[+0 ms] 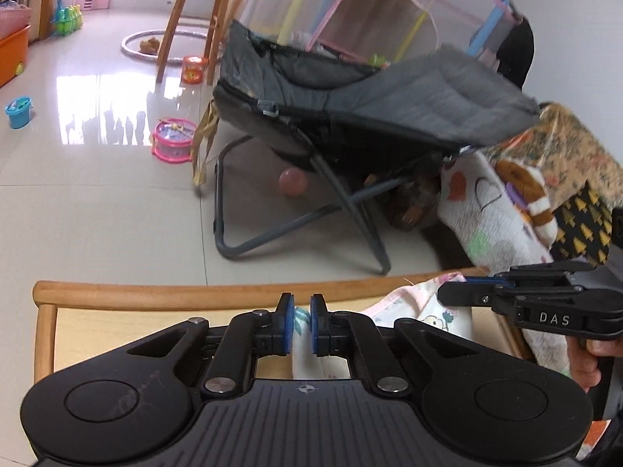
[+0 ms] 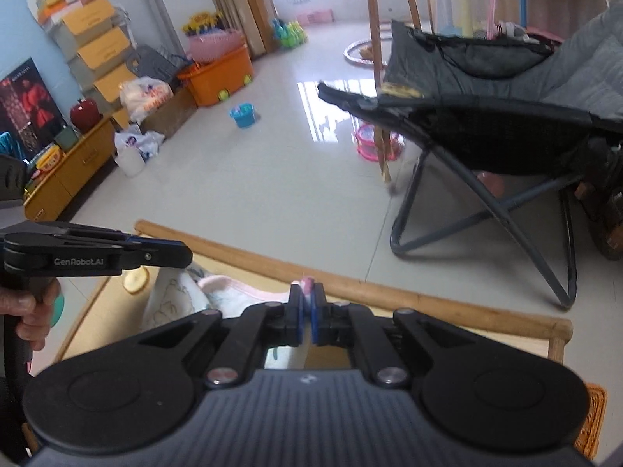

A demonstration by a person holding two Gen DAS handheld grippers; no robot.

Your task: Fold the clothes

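Left gripper: the left gripper (image 1: pixel 300 325) had its blue pads (image 1: pixel 289 327) pinched onto a fold of the garment (image 1: pixel 424 311), cloth showing between them.
Right gripper: the right gripper (image 2: pixel 307 319) was clamped on a pink-trimmed edge of the same garment, the jaws nearly touching with only a thin layer of cloth between.
Garment: white cloth with small cartoon prints and a pink border, stretched between the two grippers above the table (image 1: pixel 117 292); its right part draped down toward the table's far right corner.
Table: light wood top with a rounded raised rim, right under both grippers.
Hands: a hand (image 2: pixel 37 311) gripped the left tool's handle in the right view; fingers (image 1: pixel 584 366) showed under the right tool in the left view.
Chair: a dark folding chair (image 1: pixel 350 93) stood on the tile floor (image 1: pixel 97 202) just beyond the table.
Floor items: a pink toy drum (image 1: pixel 173 140) and a blue bucket (image 1: pixel 18 111) lay well apart on the tiles.
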